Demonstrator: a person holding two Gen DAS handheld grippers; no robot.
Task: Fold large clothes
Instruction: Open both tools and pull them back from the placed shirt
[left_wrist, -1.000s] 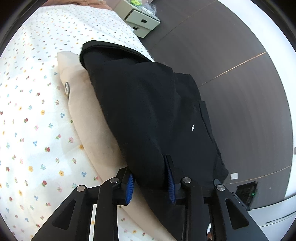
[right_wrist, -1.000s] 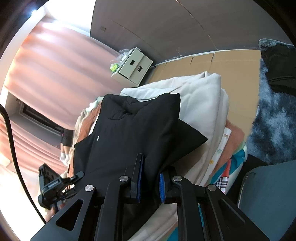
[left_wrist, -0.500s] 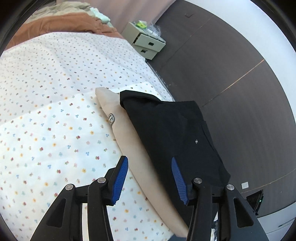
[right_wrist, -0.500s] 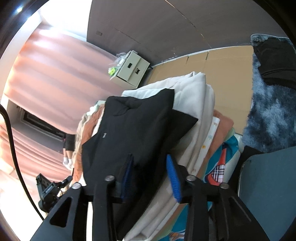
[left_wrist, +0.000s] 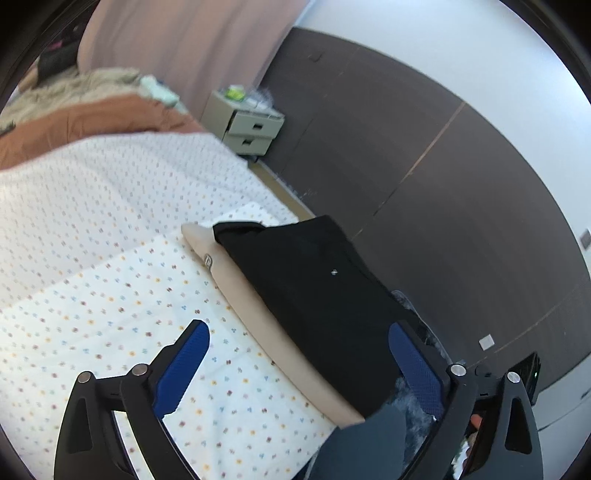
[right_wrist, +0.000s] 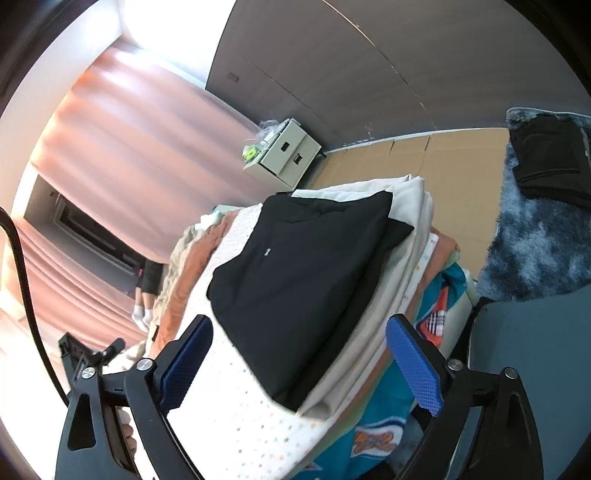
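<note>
- The left gripper (left_wrist: 299, 363) is spread wide, its blue pads (left_wrist: 183, 365) holding nothing and hanging above the bed.
- Between those spread fingers lies the near end of the black garment (left_wrist: 314, 291), folded into a long flat packet with a tiny pale logo on top.
- The right gripper (right_wrist: 301, 363) is just as wide apart, blue pads (right_wrist: 413, 369) empty, with the black garment (right_wrist: 295, 280) lying beyond and between them, clear of both.
- The garment rests on a folded beige garment (left_wrist: 258, 314), which sticks out along one long side and shows a small oval label near its far end.
- Both lie near the edge of the floral sheet (left_wrist: 110, 295) covering the bed; from the right wrist view the pile overhangs cream layers and a teal patterned cover (right_wrist: 373, 435).
- Farther up the bed there is a rust-brown blanket (left_wrist: 88, 122).
- A pale two-drawer nightstand (left_wrist: 247, 125) stands against the dark panelled wall, beside pink curtains (right_wrist: 122, 155).
- On the floor, a shaggy blue-grey rug (right_wrist: 535, 236) carries another dark folded piece (right_wrist: 550, 158).
</note>
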